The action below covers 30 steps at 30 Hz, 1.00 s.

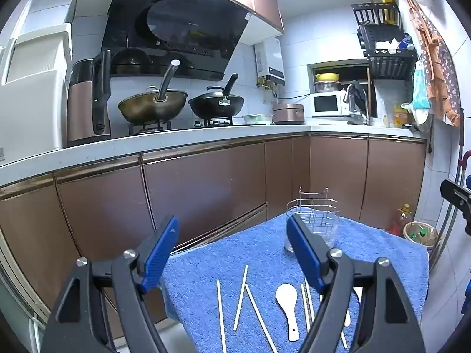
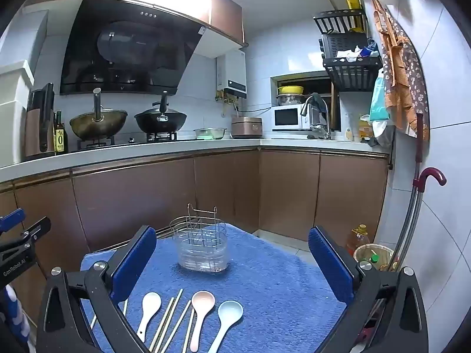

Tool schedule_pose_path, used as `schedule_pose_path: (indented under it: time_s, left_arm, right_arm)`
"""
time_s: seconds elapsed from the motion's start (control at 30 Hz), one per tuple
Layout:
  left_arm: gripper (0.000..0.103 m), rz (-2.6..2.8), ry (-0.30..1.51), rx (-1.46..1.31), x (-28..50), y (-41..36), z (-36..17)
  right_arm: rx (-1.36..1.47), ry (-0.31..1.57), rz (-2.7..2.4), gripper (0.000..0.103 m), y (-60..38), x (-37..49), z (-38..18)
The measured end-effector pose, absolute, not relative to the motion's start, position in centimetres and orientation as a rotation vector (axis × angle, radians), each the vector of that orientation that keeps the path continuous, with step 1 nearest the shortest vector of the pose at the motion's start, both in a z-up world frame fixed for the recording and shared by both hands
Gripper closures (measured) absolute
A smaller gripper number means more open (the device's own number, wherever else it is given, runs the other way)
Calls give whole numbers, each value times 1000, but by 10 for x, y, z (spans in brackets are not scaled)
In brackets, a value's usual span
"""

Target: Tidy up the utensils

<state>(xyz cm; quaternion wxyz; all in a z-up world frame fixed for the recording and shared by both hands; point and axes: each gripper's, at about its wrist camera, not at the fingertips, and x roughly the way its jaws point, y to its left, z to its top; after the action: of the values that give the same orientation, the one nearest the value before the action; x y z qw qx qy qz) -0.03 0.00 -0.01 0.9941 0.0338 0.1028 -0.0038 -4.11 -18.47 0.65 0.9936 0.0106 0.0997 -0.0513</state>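
A wire utensil holder in a clear plastic base (image 2: pixel 203 244) stands upright at the far part of a blue towel (image 2: pixel 265 279); it also shows in the left wrist view (image 1: pixel 318 223). Near the front edge lie a white rice paddle (image 2: pixel 148 309), a pink spoon (image 2: pixel 201 309), a light blue spoon (image 2: pixel 228 320) and several pale chopsticks (image 2: pixel 170 317). The left wrist view shows the white paddle (image 1: pixel 288 306) and chopsticks (image 1: pixel 240 297). My left gripper (image 1: pixel 232 235) is open and empty above the towel. My right gripper (image 2: pixel 232 244) is open and empty, above the spoons.
Brown kitchen cabinets (image 2: pixel 206 188) stand behind the towel-covered table under a white counter with two woks (image 2: pixel 160 120). A bin (image 2: pixel 374 256) and an oil bottle (image 2: pixel 357 238) sit on the floor at the right, by a red-handled umbrella (image 2: pixel 432 175).
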Motion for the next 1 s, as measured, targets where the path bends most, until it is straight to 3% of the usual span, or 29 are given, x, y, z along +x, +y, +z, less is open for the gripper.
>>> schedule_pose_path:
  time_s: [1.0]
  left_arm:
    - [28,-9,222,70,6,-6,7]
  right_arm:
    - [77,167,-105,0,-209,-46,1]
